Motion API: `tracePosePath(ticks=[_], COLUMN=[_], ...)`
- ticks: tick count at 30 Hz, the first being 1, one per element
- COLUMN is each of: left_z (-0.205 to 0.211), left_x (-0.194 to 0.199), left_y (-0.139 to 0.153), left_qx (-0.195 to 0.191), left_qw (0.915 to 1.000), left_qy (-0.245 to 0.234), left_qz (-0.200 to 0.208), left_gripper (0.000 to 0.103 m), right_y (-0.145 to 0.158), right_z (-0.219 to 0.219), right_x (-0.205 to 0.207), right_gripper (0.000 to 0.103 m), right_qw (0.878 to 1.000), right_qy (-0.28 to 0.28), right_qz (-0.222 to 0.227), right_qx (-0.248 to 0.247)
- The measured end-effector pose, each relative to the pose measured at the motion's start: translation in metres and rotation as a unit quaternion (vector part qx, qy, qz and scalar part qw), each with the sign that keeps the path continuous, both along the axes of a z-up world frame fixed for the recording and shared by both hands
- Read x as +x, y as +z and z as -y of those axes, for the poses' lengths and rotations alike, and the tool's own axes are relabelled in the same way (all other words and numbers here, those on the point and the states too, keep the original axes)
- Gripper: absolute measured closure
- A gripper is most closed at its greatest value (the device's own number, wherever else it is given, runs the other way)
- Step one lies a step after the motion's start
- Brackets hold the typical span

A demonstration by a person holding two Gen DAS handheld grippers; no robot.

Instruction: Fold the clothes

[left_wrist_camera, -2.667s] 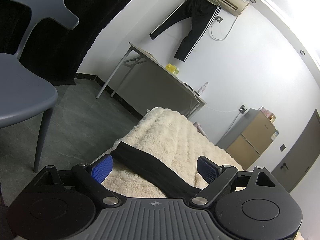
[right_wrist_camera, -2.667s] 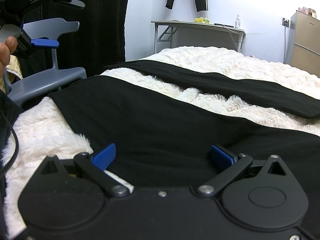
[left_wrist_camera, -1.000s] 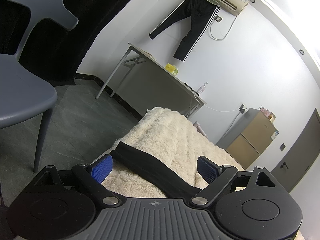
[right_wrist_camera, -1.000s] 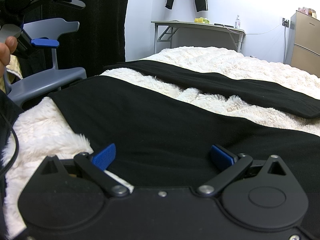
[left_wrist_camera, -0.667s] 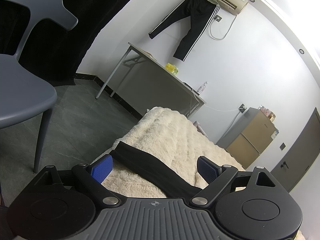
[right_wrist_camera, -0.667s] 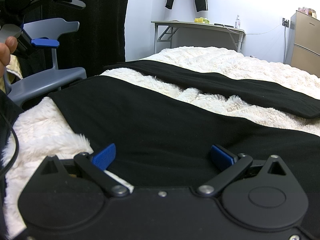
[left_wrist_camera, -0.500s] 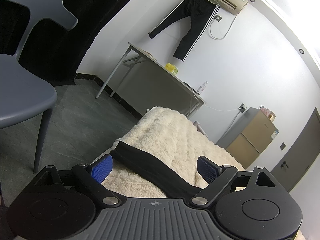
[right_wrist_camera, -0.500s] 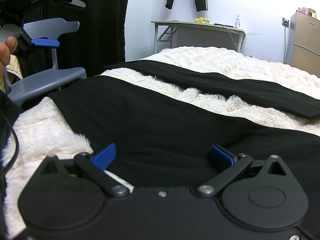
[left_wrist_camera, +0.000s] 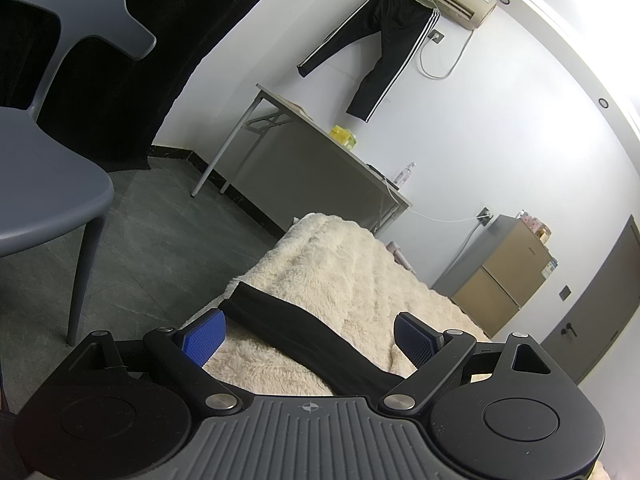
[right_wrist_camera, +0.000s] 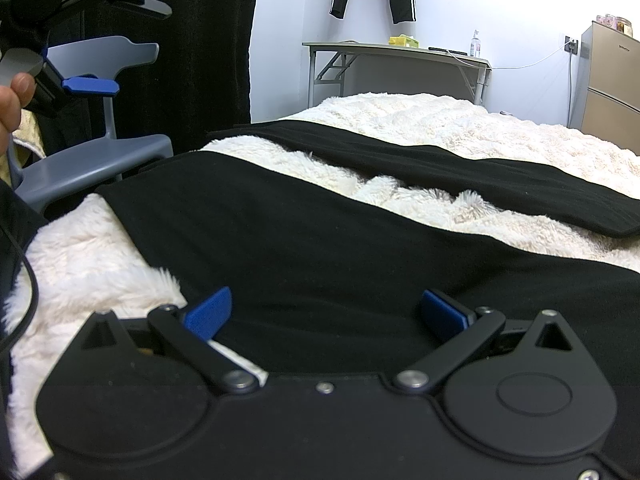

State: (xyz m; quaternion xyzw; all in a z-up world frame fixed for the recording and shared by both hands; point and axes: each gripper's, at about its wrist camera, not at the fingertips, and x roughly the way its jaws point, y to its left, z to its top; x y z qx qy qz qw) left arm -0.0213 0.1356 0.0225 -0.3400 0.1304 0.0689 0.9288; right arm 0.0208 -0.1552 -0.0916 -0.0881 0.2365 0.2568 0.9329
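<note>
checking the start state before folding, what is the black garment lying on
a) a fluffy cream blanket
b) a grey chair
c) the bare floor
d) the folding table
a: in the right wrist view the black garment is spread flat over the fluffy cream blanket, while the grey chair stands off to the side and the folding table stands at the far wall.

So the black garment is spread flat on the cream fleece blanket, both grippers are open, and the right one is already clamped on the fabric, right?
Not quite. The right gripper is not clamped: the right wrist view shows its jaws wide apart above the black garment, gripping nothing. The rest holds: the garment lies on the cream fleece blanket, and the left gripper is open too.
</note>
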Motion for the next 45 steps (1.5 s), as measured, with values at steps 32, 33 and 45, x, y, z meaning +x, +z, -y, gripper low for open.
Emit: tracePosePath(ticks=[32, 33, 45], left_z=[0.0009, 0.0008, 0.0003], left_x=[0.0003, -0.0001, -0.0007], left_y=[0.0006, 0.0004, -0.0006], left_qx=[0.004, 0.004, 0.005], left_qw=[1.0000, 1.0000, 1.0000], left_qy=[-0.001, -0.001, -0.001], left_qz=[-0.001, -0.001, -0.001], left_gripper=[0.014, 0.014, 0.014], right_y=[-0.0003, -0.0003, -0.0002], right_z=[0.0007, 0.0007, 0.0007], right_x=[-0.0001, -0.0002, -0.0002], right_gripper=[0.000, 0.000, 0.000], right_qw=[1.000, 1.000, 1.000], right_qy=[0.000, 0.000, 0.000], right_qz=[0.000, 0.000, 0.000], right_qx=[0.002, 0.002, 0.002])
